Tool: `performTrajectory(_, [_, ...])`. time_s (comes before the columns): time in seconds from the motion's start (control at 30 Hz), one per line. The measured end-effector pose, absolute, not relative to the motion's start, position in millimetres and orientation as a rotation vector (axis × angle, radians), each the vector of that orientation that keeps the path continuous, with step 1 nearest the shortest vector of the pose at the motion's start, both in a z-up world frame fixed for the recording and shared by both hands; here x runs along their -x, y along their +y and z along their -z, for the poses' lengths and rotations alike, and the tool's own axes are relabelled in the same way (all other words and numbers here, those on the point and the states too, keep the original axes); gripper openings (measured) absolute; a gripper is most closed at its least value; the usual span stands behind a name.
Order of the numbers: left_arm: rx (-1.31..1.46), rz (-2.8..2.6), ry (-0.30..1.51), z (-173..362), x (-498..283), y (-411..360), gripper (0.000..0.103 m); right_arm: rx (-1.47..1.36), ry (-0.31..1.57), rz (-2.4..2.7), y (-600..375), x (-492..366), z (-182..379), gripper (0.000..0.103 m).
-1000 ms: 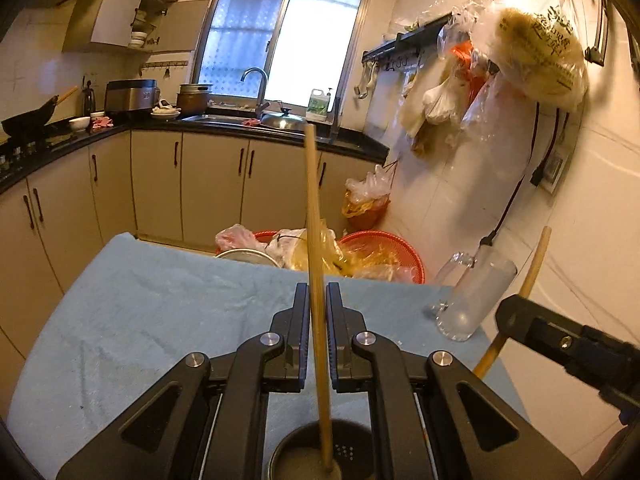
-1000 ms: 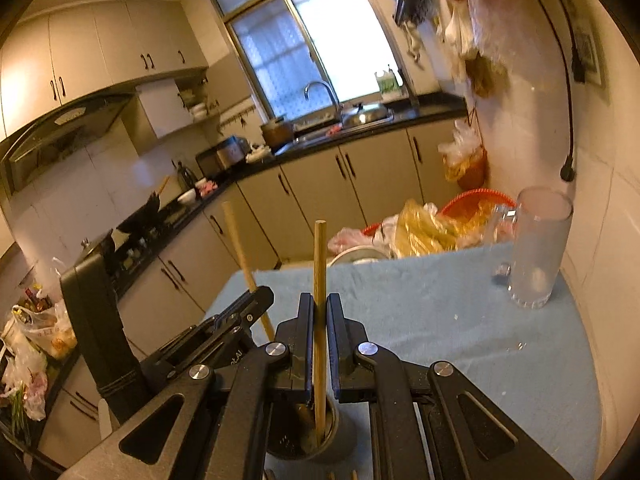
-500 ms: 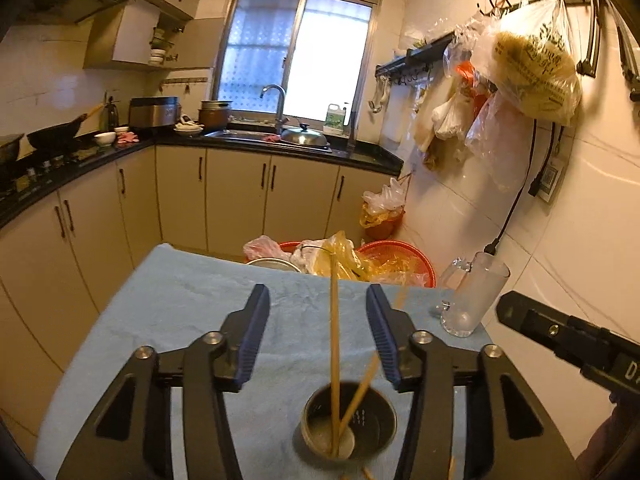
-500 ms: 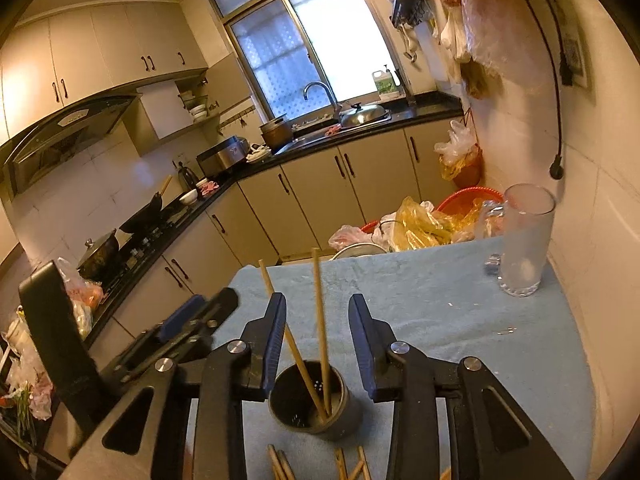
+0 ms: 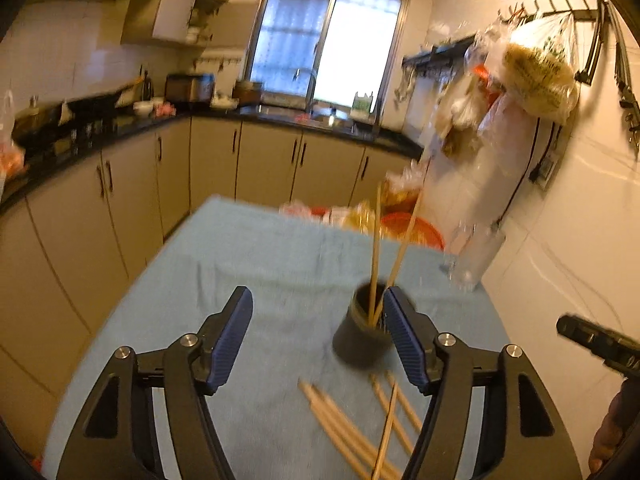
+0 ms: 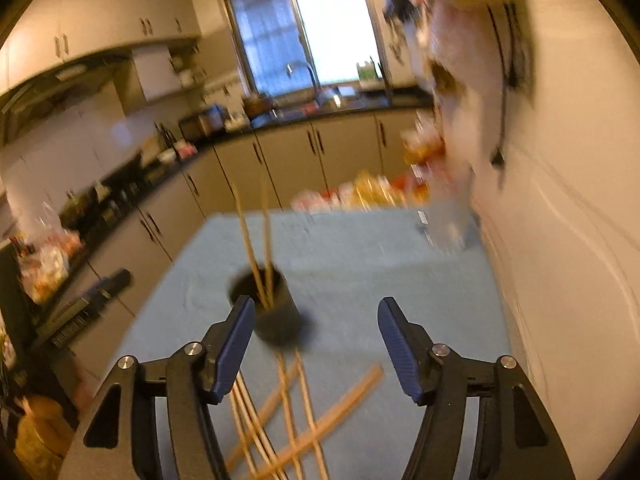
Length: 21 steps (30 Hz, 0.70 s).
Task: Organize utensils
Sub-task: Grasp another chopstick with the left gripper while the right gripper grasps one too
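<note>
A dark round holder (image 5: 362,338) (image 6: 272,306) stands on the blue cloth, with two wooden chopsticks (image 5: 376,256) (image 6: 256,248) upright in it. Several loose chopsticks (image 5: 360,428) (image 6: 288,412) lie on the cloth nearer the cameras. My left gripper (image 5: 318,338) has nothing between its fingers, its jaws are opening, and the holder sits just beyond its right finger. The jaws of my right gripper (image 6: 316,340) are opening too, with nothing between them; the holder stands behind its left finger. The right gripper's tip (image 5: 600,346) shows at the left wrist view's right edge, the left gripper's tip (image 6: 92,300) at the right wrist view's left.
A clear glass mug (image 5: 476,258) (image 6: 448,228) stands at the table's far right by the tiled wall. Plastic bags and a red basin (image 5: 412,230) sit beyond the table's far edge. Kitchen cabinets (image 5: 260,160) run behind and to the left.
Both grippers let go of their chopsticks, opened and drew back from the holder. The two chopsticks now stand in the holder, and loose chopsticks have come into view in front.
</note>
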State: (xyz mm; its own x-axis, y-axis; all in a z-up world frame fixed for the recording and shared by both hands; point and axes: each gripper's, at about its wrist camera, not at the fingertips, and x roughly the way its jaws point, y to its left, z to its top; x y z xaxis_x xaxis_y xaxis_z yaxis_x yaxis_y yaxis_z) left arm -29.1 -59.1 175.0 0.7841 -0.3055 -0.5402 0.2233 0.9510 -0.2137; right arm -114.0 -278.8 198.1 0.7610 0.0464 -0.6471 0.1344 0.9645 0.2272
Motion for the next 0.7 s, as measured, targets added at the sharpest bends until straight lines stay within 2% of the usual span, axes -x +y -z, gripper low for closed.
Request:
performTrajectory(0.23, [0.087, 0.313, 0.852, -92.6, 42.6, -70.3, 0.066, -0.407, 0.947, 0.053, -304.1, 141.1, -97.7, 0.068])
performTrajectory(0.33, [0.056, 0.327, 0.95, -62.2, 43.6, -83.7, 0.064, -0.438, 0.992, 0.044, -304.2, 145.3, -68.0, 0.064])
performTrajectory(0.37, [0.056, 0.34, 0.968, -55.9, 44.2, -87.6, 0.06, -0.447, 0.999, 0.037, -302.9, 145.8, -61.2, 0.063])
performTrajectory(0.53, [-0.039, 0.41, 0.984, -43.7, 45.8, -124.2, 0.06, -0.475, 1.01, 0.021, -302.9, 140.8, -43.7, 0.063])
performTrajectory(0.63, [-0.115, 0.438, 0.992, -41.4, 37.7, -148.4, 0.058, -0.483, 1.008, 0.024, -305.9, 133.4, -40.8, 0.056])
performTrajectory(0.7, [-0.163, 0.45, 1.001, -36.8, 32.7, -160.9, 0.052, -0.491, 1.009, 0.027, -306.9, 129.4, -37.3, 0.049])
